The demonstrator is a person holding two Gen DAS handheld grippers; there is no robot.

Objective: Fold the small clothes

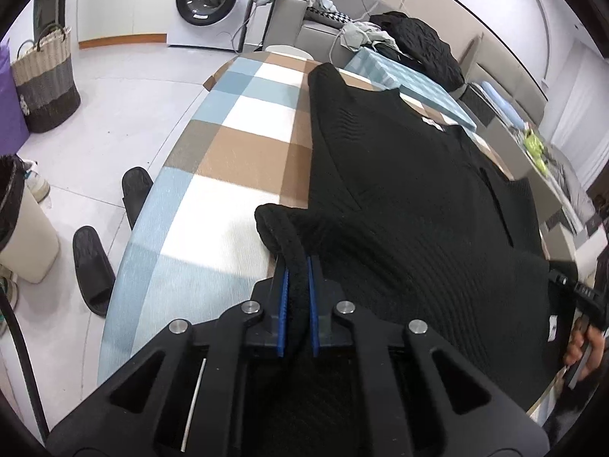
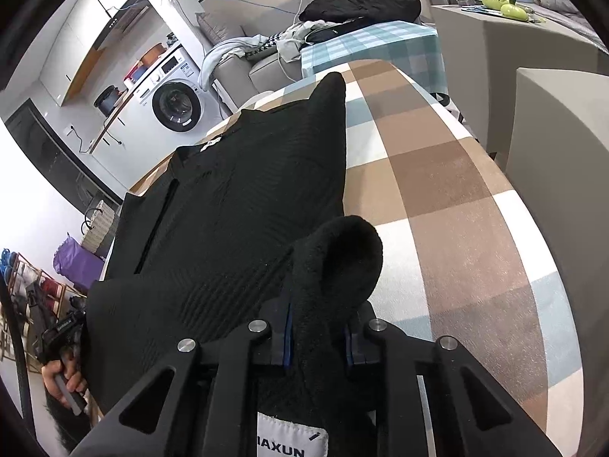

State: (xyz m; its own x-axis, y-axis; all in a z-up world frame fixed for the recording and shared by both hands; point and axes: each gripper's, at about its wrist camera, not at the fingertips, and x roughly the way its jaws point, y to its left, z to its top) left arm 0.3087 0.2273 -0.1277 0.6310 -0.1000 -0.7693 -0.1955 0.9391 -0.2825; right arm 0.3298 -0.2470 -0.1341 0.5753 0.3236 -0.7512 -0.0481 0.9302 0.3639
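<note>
Now, black knit garment (image 1: 399, 198) spread on the checked tablecloth (image 1: 213, 175), left gripper (image 1: 298, 266) clenched on its near edge, right gripper (image 2: 319, 327) likewise clamping a bunched hem fold between its jaws.

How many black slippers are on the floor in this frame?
2, both left of the table in the left wrist view: one slipper partly under its edge, the other nearer the camera. More may be hidden beneath the table.

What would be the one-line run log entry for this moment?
left tongs: shut on black garment | right tongs: shut on black garment | garment: on checked tablecloth
</note>
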